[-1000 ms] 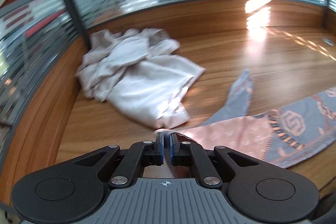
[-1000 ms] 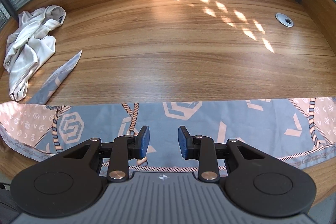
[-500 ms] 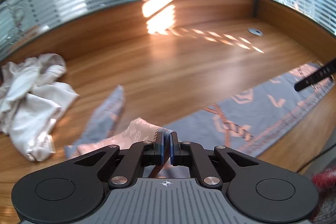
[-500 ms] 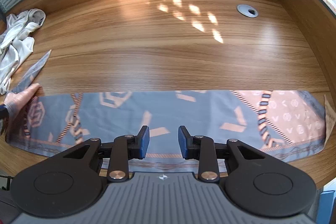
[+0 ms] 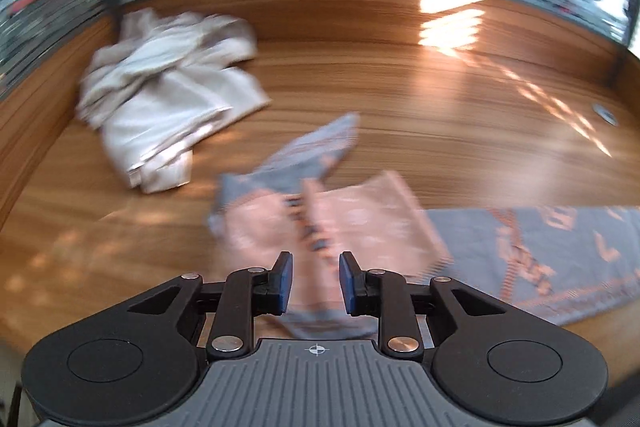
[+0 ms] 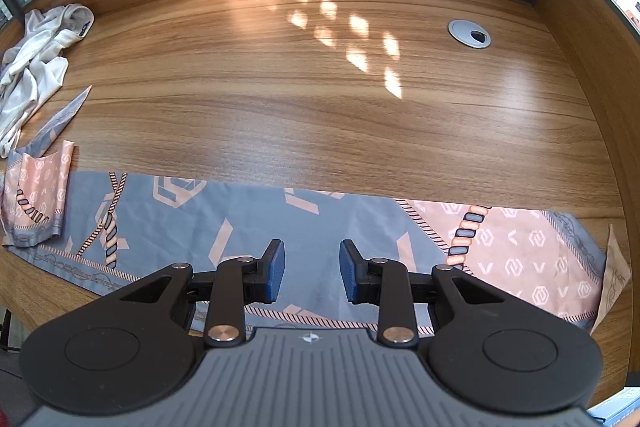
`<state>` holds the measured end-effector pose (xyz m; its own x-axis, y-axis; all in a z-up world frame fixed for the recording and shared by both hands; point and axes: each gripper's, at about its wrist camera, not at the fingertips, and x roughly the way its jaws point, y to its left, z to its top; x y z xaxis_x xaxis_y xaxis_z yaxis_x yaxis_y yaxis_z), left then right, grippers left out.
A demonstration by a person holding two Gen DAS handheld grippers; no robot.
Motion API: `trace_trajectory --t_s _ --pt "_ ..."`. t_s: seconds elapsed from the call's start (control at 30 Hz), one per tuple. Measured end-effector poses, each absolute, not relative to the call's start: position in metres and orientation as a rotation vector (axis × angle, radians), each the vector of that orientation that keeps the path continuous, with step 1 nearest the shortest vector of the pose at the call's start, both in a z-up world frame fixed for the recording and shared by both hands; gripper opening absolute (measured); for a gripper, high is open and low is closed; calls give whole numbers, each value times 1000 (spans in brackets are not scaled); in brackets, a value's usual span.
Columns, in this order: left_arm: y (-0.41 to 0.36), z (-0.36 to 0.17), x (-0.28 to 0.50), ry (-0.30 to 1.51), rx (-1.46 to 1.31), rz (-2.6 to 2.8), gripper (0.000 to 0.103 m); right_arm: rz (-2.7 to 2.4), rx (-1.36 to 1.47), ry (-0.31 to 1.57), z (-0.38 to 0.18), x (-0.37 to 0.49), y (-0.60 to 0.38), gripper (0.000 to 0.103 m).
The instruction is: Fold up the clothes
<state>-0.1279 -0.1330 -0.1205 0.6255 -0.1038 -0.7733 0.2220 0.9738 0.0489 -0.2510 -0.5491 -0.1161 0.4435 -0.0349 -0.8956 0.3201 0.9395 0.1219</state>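
Observation:
A long grey and pink patterned scarf [image 6: 320, 227] lies flat along the near edge of the wooden table [image 6: 320, 107]. Its left end is folded over, pink side up [image 5: 340, 219], and that pink flap [image 6: 38, 187] also shows at the far left of the right wrist view. My left gripper [image 5: 315, 281] hovers over this folded end with its jaws opening; the cloth lies under them and the pads do not press on it. My right gripper [image 6: 308, 271] stands open above the scarf's middle, holding nothing.
A crumpled white garment [image 5: 168, 95] lies at the back left, also seen as a white heap [image 6: 36, 59] in the right wrist view. A round cable grommet [image 6: 469, 33] sits in the table at the right. Striped glass panels and wooden side walls ring the table.
My left gripper carried the scarf's left end to the right, folded it over and let go; its jaws went from shut to apart. The right gripper slid right along the scarf, still open.

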Motion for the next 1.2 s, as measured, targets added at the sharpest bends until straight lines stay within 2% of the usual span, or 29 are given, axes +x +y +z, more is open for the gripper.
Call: trace_trajectory --t_s 0.23,0.5,0.53,0.57,0.63,0.93,1.2 --pt "-86 -130 -87 904 35 -36 32 -202 288 1105 -120 -238 -535 34" --pt "-77 -147 -48 962 -57 -61 31 -226 299 1102 -116 -233 -518 34" --pt "-77 -150 -44 975 -64 -69 29 -232 301 1102 -115 -233 -515 34" --pt "-76 -152 -42 983 -66 -76 16 -236 304 1102 -114 -234 -514 34" --pt "-73 -151 -40 980 -72 -79 3 -242 305 1104 -114 -234 -510 34" --pt "-15 -104 -40 828 -114 34 3 -251 325 1102 -116 -222 -481 34" --pt "72 -65 -33 715 -28 180 3 -186 328 1103 -117 -186 -409 34"
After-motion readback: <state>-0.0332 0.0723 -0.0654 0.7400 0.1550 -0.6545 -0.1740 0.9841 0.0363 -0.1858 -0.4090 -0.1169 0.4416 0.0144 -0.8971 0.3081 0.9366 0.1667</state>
